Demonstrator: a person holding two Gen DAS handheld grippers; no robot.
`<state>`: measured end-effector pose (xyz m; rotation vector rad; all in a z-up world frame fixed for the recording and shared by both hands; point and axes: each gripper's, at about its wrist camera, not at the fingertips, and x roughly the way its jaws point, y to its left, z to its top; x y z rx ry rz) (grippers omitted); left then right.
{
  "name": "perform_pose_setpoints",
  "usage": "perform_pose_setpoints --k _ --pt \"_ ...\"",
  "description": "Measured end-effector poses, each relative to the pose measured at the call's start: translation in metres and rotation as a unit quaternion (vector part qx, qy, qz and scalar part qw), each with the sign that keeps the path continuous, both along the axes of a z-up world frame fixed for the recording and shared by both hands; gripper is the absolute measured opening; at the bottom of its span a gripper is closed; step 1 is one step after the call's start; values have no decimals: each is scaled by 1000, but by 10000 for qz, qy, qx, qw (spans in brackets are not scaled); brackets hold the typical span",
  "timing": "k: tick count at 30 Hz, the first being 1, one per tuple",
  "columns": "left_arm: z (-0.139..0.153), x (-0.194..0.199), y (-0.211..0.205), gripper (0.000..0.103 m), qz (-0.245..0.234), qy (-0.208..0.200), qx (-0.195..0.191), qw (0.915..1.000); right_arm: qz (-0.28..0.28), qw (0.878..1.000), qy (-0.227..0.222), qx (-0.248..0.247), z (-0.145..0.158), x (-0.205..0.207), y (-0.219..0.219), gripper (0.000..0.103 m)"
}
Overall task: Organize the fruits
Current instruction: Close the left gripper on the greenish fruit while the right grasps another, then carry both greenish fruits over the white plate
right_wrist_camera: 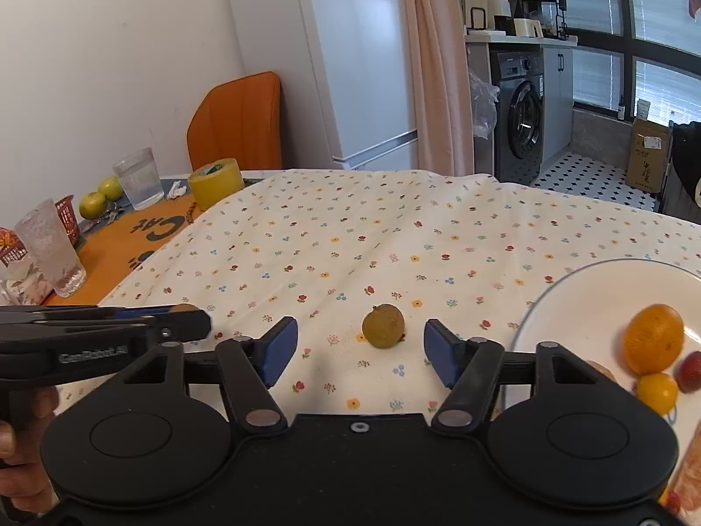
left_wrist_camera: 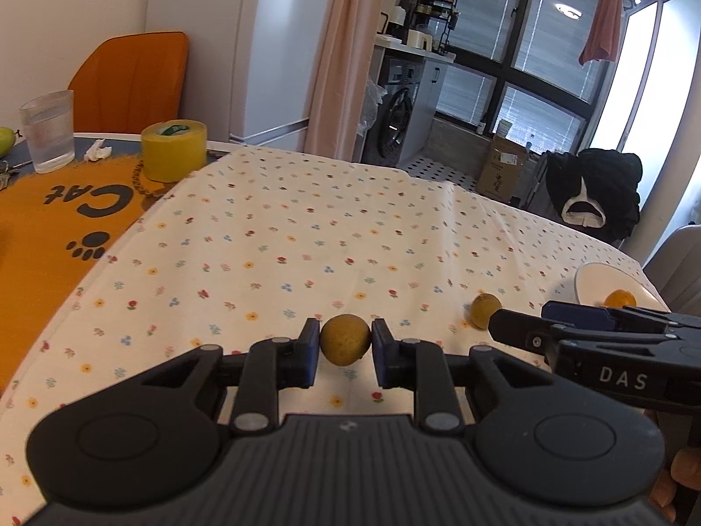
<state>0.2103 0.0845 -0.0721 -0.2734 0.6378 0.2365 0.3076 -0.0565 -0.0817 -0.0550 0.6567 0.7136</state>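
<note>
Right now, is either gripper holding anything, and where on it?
Left gripper: pads at opposite sides of a brownish fruit; firm contact cannot be told. Right gripper: open, empty, second fruit loose on the cloth between its fingers.

tablecloth (left_wrist_camera: 306, 228): cream, dotted with small red, blue and yellow flowers
mat (left_wrist_camera: 52, 236): orange, dark "Cat" lettering and a dark paw print
held fruit (left_wrist_camera: 345, 340): dull yellow-brown
second small fruit (right_wrist_camera: 383, 325): same dull yellow-brown
plate (right_wrist_camera: 582, 302): white
fruit on plate (right_wrist_camera: 653, 344): orange; beside it one small yellow, one red
tape roll (left_wrist_camera: 174, 150): yellow, green inside
chair (left_wrist_camera: 131, 83): orange
gripper pads (right_wrist_camera: 280, 350): blue, on black arms
curtain (left_wrist_camera: 346, 52): pale pink
</note>
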Motion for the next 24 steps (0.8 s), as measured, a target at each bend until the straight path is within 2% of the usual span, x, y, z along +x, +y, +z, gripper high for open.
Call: perform_pose_setpoints --k 7,13,16,17,24 --pt "2 -7 12 23 142 -36 -65 9999 -11 9997 -32 -249 -6 10 14 56" --pt "5 -15 20 23 283 -84 -76 9995 16 9992 2 -399 -9 17 24 49" --pt "5 -18 24 23 340 -83 -81 9994 -30 9984 -45 -559 -12 20 28 36" --pt "5 -18 26 23 355 -81 -86 9993 -49 9980 -39 -623 -12 21 28 23" --pt "8 -19 24 23 387 -105 -72 9992 -79 9987 -5 -506 -7 17 16 23"
